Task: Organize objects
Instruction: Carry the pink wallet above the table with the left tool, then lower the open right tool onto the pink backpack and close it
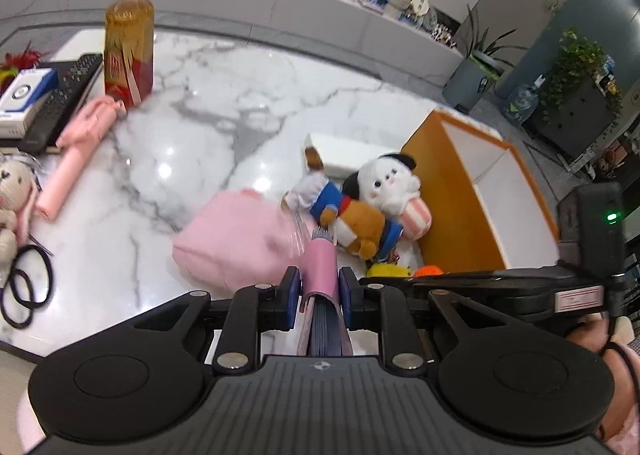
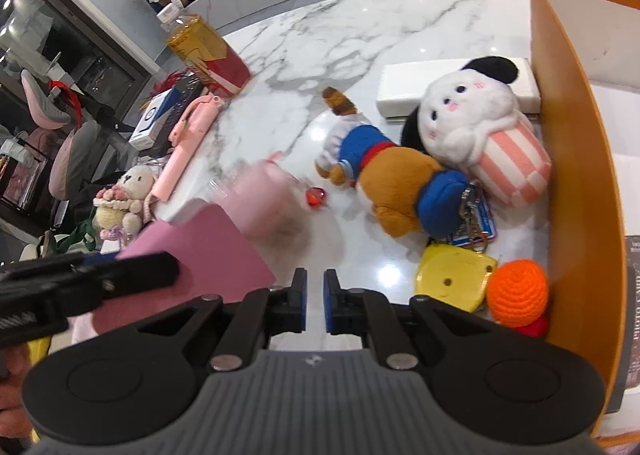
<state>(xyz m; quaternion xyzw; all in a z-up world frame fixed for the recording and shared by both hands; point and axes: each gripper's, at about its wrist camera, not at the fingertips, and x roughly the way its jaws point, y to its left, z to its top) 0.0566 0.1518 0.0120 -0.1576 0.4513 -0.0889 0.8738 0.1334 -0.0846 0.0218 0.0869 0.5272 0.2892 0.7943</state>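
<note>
The left gripper [image 1: 319, 291] has its fingers [image 1: 291, 293] clenched on a pink notebook [image 1: 320, 275], spine up, so the pages hang below and it can be carried. The right gripper [image 2: 315, 305] is released, with nothing between its fingers. Beyond them lie a pink pouch [image 1: 232, 243] and two plush toys [image 2: 468, 127] on the marble bench [image 1: 208, 127], beside the orange box [image 2: 576, 159], probably the place for sorting.

My left wrist fisheye looks steeply down along its fingers, close over the white grey-veined marble table [image 1: 208, 123], with the orange-walled open box [image 1: 444, 195] at right of frame. My right wrist fisheye tilts down likewise, close, the box [image 2: 576, 159] filling its right edge. Both share the white black-eared plush [image 1: 390, 183] [image 2: 464, 111] and amber drink bottle [image 1: 129, 35] [image 2: 208, 51].
</note>
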